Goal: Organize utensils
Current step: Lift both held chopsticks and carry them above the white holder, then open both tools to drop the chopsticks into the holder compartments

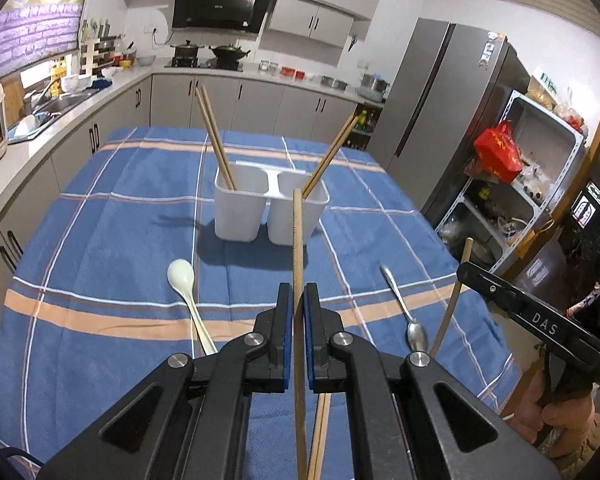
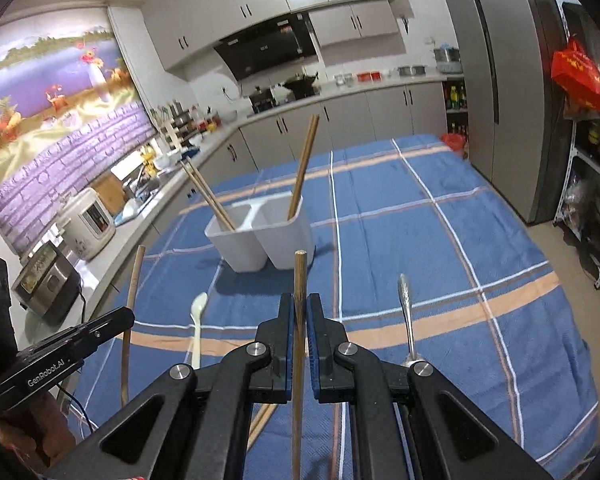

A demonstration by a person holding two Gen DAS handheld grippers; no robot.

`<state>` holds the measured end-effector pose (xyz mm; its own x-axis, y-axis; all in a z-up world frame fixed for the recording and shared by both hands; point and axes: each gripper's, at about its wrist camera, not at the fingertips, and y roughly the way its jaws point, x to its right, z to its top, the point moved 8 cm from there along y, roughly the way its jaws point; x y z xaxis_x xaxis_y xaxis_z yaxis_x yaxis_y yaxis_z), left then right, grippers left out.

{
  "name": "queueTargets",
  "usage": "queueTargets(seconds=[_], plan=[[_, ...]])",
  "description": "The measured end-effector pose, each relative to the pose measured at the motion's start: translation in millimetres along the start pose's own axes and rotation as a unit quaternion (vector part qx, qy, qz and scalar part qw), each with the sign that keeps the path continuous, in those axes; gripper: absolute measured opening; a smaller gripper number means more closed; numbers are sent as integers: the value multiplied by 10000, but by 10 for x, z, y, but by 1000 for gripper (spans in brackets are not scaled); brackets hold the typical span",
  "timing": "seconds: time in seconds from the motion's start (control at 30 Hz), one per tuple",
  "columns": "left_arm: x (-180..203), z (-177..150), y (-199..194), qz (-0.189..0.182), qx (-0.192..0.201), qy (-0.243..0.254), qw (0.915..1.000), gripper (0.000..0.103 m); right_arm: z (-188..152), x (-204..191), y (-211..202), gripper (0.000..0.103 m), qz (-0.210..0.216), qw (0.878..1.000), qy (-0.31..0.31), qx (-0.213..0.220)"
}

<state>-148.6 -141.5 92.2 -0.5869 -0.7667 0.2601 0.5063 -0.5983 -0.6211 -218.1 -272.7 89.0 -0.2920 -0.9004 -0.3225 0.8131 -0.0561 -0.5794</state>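
Right in front of us, our left gripper (image 1: 298, 308) is pinched tight on a light chopstick (image 1: 297, 240). The stick stands almost straight up between the two fingers, and its top pokes out well past the fingertips. Our right gripper (image 2: 299, 316) is pinched tight on a darker chopstick (image 2: 299, 276) in the same way.

Each gripper can see the other one off to the side. In both side looks the stick is held up off the table.

Ahead of our fingers, in the middle of the blue checked cloth (image 1: 140, 200), sits the white holder (image 1: 268, 208) with two cups. The left cup already has two chopsticks (image 1: 214, 136) leaning in it. The right cup has chopsticks (image 1: 332, 152) leaning in it too.

On the cloth, between our fingers and the holder, lie two spoons. The white spoon (image 1: 186, 284) is just left of the left fingers. The metal spoon (image 1: 404, 304) is to their right. More chopsticks (image 1: 320, 432) lie on the cloth under the left gripper.

We think we are in the carry step: both sticks are picked up and not yet put away.

Next we need to move each stick over a cup, tip it so one end points down into the cup, and then let go. We must take care not to bump the sticks that already lean there.
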Motion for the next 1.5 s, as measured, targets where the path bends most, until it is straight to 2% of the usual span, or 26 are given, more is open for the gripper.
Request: queueTargets(seconds=[0.23, 0.4, 0.7, 0.87, 1.07, 1.3, 1.5], plan=[[-9, 292, -209, 47, 494, 41, 9988, 5, 213, -150, -171, 6, 10, 9993, -143, 344], [-78, 638, -312, 151, 926, 54, 9956, 5, 404, -249, -185, 6, 13, 9983, -275, 511], [-258, 1423, -135, 260, 1440, 24, 9892, 5, 931, -350, -142, 6, 86, 9963, -302, 802], [-378, 1943, 142, 216, 1631, -54, 9864, 5, 1360, -405, -138, 6, 184, 9940, -232, 1049], [-421, 2383, 596, 191, 1726, -20, 9848, 5, 1829, -449, 83, 6, 160, 9923, -155, 1222], [-472, 2578, 1260, 298, 1674, 58, 9854, 5, 2097, -394, 495, 6, -101, 9926, -79, 1207], [-530, 2586, 1683, 380, 1607, 119, 9862, 5, 2089, -288, 853, 6, -287, 9947, 6, 987]])
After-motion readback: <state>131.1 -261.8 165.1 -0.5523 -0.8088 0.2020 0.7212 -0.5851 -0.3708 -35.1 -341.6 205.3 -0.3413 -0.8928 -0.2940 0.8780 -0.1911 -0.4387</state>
